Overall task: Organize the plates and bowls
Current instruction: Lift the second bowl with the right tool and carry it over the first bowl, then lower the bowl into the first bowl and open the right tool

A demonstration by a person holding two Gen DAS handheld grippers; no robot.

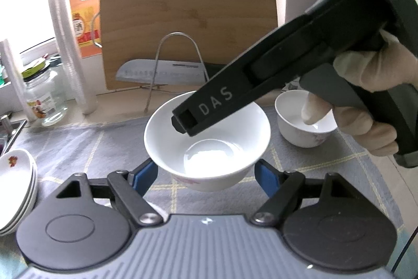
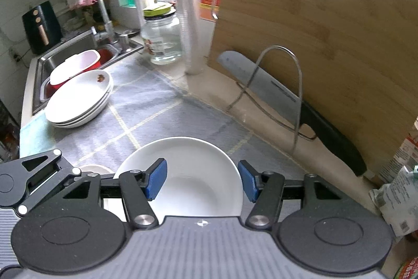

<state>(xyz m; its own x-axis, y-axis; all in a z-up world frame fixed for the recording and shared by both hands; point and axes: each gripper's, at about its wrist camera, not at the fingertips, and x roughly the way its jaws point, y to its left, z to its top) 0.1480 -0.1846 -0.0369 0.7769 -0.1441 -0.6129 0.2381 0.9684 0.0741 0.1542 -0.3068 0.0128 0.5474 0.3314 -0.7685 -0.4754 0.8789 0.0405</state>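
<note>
The left gripper grasps a white bowl by its sides, lifted over the grey mat. The right gripper hangs over that bowl with its blue fingers at their narrowest, pinching nothing. The bowl could slip, I judge, since the pads meet sloped glazed walls. Only the left view shows the second bowl far right; only the right shows the whole plate stack by the sink.

Each tool, the left tool and the right tool, has black linkage arms, silver pivot screws, blue pads, round black discs and a ribbed grey housing. One black finger is lettered "DAS". The hand wears a pale glove.
</note>
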